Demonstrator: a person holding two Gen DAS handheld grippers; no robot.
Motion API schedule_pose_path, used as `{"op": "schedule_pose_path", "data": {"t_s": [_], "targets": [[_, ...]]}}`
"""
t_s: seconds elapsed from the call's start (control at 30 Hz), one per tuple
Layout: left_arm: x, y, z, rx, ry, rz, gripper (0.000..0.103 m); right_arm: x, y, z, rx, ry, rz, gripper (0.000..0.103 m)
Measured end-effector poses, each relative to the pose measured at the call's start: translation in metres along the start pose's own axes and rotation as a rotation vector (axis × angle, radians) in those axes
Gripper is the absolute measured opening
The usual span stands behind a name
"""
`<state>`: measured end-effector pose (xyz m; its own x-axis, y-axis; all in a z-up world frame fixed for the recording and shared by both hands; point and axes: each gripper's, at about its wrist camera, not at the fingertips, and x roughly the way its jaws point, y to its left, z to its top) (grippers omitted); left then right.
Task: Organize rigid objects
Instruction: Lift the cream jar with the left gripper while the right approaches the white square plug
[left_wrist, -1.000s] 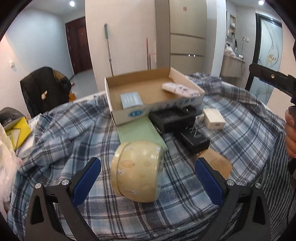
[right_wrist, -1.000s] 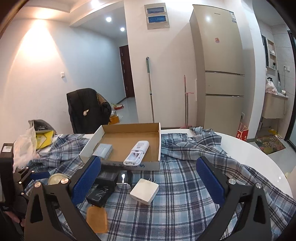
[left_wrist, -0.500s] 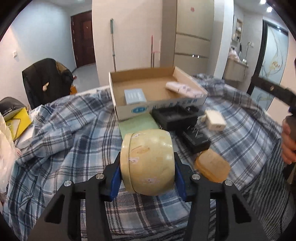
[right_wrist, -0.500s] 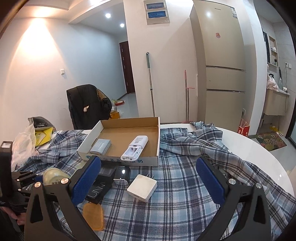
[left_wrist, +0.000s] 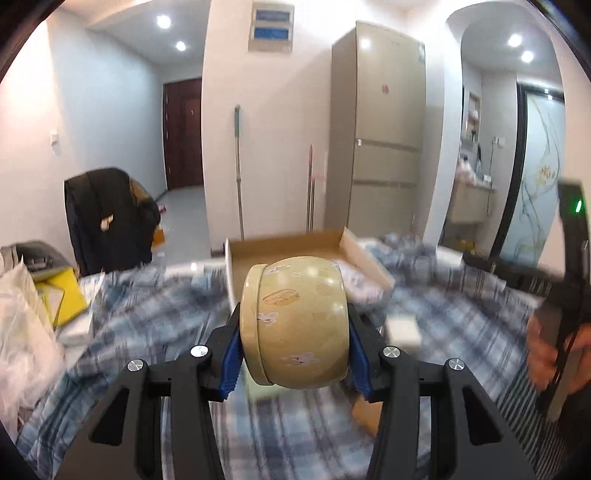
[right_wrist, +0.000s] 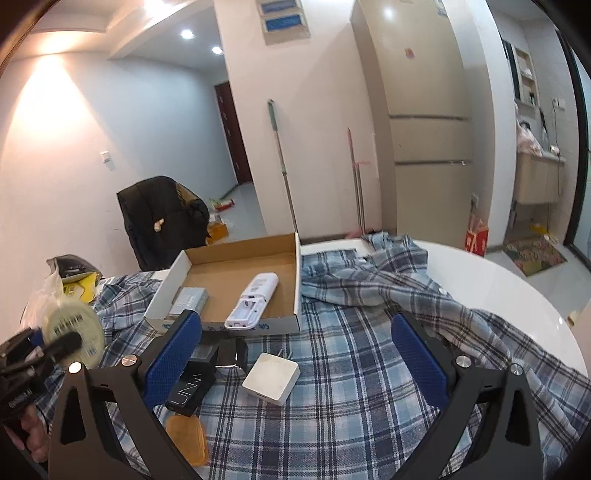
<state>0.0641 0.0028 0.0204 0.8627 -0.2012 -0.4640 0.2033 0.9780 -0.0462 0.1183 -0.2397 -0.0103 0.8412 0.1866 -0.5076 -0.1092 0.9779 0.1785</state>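
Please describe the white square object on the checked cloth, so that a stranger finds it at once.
Find the cardboard box on the checked cloth. Just before its front wall lies the white square charger. Its neighbours are black boxes and an orange lid; it alone is white.
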Motion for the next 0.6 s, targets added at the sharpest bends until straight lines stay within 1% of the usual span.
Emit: {"op": "schedule_pose_path", "data": {"t_s": [0.07,0.13,0.2,0.27,0.3,0.37,0.43,0.5,0.57,0.6], "targets": [[-0.001,-0.005,0.015,-0.014,-0.05,-0.011,0.051,0.008,0.001,0.004,0.008,0.046,0.001,0.103],[-0.001,-0.008,0.028,-0.029,-0.09,-0.019,0.051,0.016,0.004,0.007,0.004,0.1,-0.025,0.103],[0.0,-0.012,0.037,-0.031,-0.127,-0.024,0.051,0.022,0.007,0.008,0.009,0.134,-0.051,0.103],[-0.001,-0.015,0.038,-0.026,-0.163,0.0,0.051,0.032,0.01,0.006,0.005,0.181,-0.125,0.103],[-0.003,-0.014,0.035,-0.024,-0.184,0.012,0.051,0.039,0.012,0.004,0.003,0.211,-0.145,0.102],[-0.004,-0.013,0.027,-0.021,-0.213,0.018,0.051,0.052,0.014,-0.002,0.01,0.269,-0.115,0.102],[-0.001,-0.01,0.019,-0.019,-0.209,0.015,0.051,0.066,0.017,-0.009,0.026,0.329,-0.098,0.102],[0.007,-0.004,0.015,-0.024,-0.187,0.018,0.051,0.077,0.019,-0.014,0.03,0.365,-0.101,0.102],[0.013,0.003,0.014,-0.061,-0.176,0.022,0.051,0.087,0.021,-0.017,0.034,0.383,-0.109,0.102],[0.016,0.009,0.013,-0.088,-0.165,0.02,0.051,0.091,0.023,-0.018,0.035,0.391,-0.113,0.1]]}}
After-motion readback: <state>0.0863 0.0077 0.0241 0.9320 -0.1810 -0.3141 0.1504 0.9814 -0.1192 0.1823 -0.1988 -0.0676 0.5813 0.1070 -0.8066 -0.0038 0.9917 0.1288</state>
